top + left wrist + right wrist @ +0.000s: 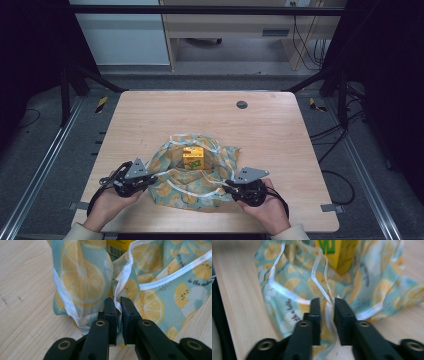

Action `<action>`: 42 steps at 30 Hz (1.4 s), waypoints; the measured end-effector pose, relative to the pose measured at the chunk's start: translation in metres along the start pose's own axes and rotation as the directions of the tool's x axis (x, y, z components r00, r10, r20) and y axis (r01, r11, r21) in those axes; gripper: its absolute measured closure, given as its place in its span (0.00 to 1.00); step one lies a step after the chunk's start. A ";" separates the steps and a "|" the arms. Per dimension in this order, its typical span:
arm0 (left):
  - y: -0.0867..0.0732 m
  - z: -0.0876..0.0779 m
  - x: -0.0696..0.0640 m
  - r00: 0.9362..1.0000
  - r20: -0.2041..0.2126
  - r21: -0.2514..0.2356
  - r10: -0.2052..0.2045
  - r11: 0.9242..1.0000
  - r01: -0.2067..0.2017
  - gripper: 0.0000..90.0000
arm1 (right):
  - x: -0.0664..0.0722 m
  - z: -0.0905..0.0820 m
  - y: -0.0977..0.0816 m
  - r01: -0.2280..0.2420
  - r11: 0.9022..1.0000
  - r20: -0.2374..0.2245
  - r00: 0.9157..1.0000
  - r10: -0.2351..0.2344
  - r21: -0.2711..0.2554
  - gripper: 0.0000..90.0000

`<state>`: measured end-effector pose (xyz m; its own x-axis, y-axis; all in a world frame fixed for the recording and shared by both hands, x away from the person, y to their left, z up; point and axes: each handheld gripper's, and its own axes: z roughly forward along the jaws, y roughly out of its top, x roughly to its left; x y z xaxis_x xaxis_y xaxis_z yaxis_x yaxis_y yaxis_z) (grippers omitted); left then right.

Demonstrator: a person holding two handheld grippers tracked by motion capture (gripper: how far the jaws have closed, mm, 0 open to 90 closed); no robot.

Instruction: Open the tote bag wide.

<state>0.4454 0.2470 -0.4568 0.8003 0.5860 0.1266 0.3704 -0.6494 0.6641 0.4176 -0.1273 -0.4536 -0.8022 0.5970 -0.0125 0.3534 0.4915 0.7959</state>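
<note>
A teal cloth [200,182] printed with lemon slices and edged in white lies bunched at the table's near middle. A yellow box [193,157] stands upright on it. My left gripper [151,179] is at the cloth's left edge. In the left gripper view, the left gripper [119,305] is shut on the cloth's white hem [123,280]. My right gripper [226,188] is at the cloth's right near edge. In the right gripper view, which is blurred, the right gripper [327,305] has its jaws a finger's width apart with a fold of the cloth [287,290] between them. The box [337,252] rises just behind.
The wooden table [270,135] has a round grey cable cap [242,104] near its far edge. Dark frame posts and cables stand off both sides. A cabinet and desk legs are on the floor beyond the table.
</note>
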 end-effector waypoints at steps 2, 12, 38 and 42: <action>0.000 0.002 -0.001 1.000 0.003 0.004 0.002 1.000 -0.002 0.94 | 0.000 -0.005 0.008 -0.002 0.999 0.018 1.000 0.003 -0.037 0.65; -0.004 0.006 -0.002 1.000 0.005 0.033 0.011 0.999 -0.012 0.93 | -0.028 0.011 0.055 -0.037 0.999 0.090 0.995 0.037 -0.002 0.42; 0.012 0.016 -0.014 0.999 -0.033 -0.030 0.042 0.999 -0.043 0.92 | -0.079 0.057 0.106 -0.109 0.994 0.113 0.988 0.107 0.004 0.99; 0.011 0.022 -0.015 0.998 -0.019 0.010 0.055 0.998 -0.055 0.92 | -0.087 0.074 0.102 -0.141 0.989 0.103 0.986 0.135 0.053 0.99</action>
<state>0.4477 0.2199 -0.4675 0.8106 0.5583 0.1766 0.3306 -0.6853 0.6489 0.5584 -0.0824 -0.4161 -0.6933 0.7199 0.0323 0.4878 0.4359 0.7563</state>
